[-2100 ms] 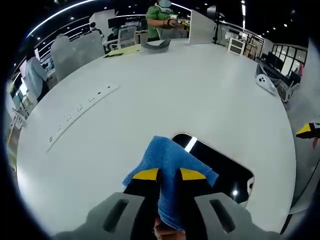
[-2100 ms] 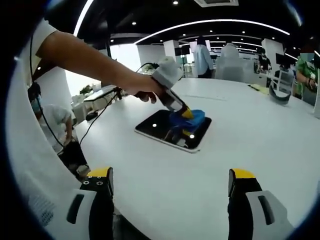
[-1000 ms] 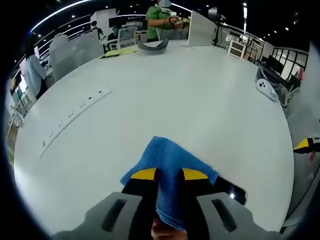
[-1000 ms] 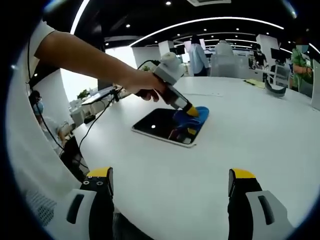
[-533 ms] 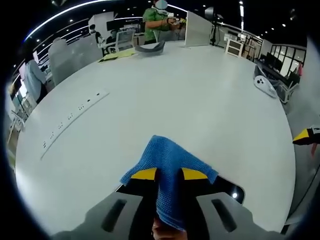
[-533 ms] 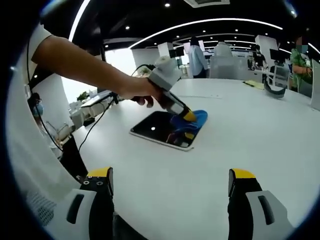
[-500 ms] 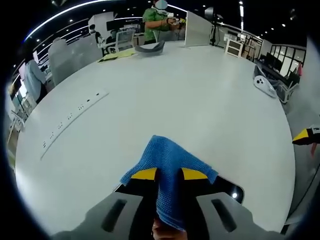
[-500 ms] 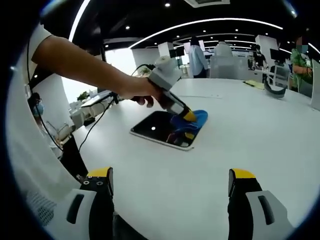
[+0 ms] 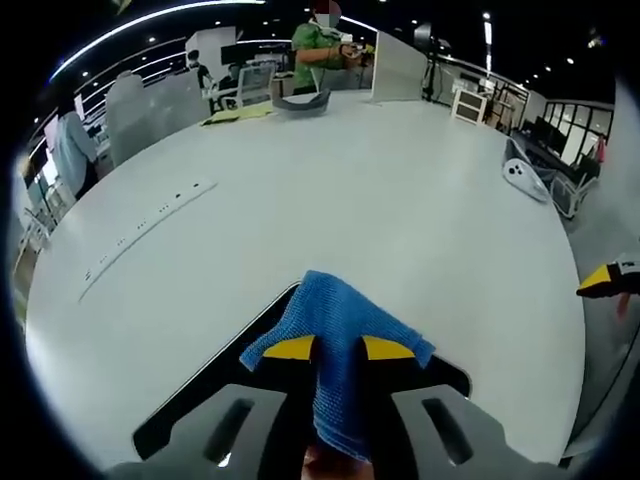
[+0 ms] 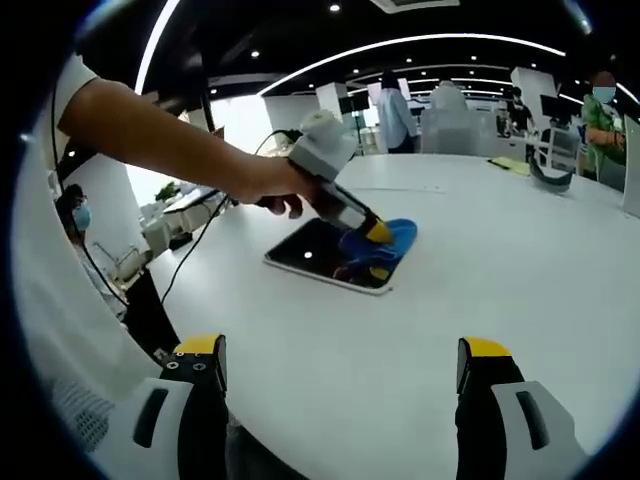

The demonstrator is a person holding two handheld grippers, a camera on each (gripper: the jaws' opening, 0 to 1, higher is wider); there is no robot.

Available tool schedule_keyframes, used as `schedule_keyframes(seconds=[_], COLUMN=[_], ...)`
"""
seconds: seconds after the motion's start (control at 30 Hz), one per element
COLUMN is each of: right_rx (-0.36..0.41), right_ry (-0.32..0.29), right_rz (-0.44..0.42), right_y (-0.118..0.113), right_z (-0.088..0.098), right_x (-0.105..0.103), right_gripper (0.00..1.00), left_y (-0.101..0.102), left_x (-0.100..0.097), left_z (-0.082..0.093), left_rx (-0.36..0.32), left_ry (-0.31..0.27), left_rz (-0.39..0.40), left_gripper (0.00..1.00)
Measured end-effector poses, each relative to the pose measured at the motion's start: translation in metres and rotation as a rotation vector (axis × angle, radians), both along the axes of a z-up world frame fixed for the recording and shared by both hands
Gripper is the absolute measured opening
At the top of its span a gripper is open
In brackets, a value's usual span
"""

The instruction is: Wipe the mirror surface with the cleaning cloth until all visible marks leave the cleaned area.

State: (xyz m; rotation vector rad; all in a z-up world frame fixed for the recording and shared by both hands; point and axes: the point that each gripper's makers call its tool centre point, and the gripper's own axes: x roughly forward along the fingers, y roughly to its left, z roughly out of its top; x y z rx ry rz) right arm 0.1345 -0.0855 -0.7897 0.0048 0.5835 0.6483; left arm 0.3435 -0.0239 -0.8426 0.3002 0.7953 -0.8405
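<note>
A dark rectangular mirror (image 9: 230,365) (image 10: 305,253) lies flat on the round white table (image 9: 330,190). My left gripper (image 9: 338,349) is shut on a blue cleaning cloth (image 9: 340,320), which it presses on the mirror. In the right gripper view the left gripper (image 10: 375,235) and blue cloth (image 10: 390,238) sit over the mirror's far right end, held by a person's hand (image 10: 265,185). My right gripper (image 10: 340,365) hovers open over the table's near edge, well short of the mirror, nothing between its fingers. One yellow tip of it (image 9: 603,279) pokes in at the right of the left gripper view.
A power strip (image 9: 140,235) lies on the table to the left. A white headset (image 9: 522,172) and a grey tray (image 9: 300,101) sit at the far rim. People stand beyond the table. A cable (image 10: 195,245) hangs off the table's left edge.
The left gripper has slid with the cloth across the mirror, so more dark glass shows to its left. The right gripper has stayed put and open.
</note>
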Motion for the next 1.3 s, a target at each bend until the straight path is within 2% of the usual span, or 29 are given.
schedule_keyframes(seconds=[0.97,1.03,1.13,1.3], right_rx=[-0.008,-0.012,-0.011,-0.011], right_ry=[-0.006,-0.007,-0.008,-0.009], right_rz=[-0.003,0.000,-0.002,-0.006], right_y=[0.002,0.002,0.002,0.001], right_z=[0.001,0.002,0.003,0.003], right_x=[-0.007,-0.006,-0.005,-0.006], right_gripper=[0.96,0.96,0.96,0.96], left_y=[0.000,0.001,0.001,0.003], left_x=[-0.013,-0.013,-0.013,-0.016], left_z=[0.001,0.000,0.000,0.000], left_rx=[-0.002,0.014,0.014,0.030], left_ry=[-0.011,-0.013,-0.003,-0.017], left_rz=[-0.029,-0.059,-0.057,-0.070], left_gripper=[0.14,0.14,0.13,0.13])
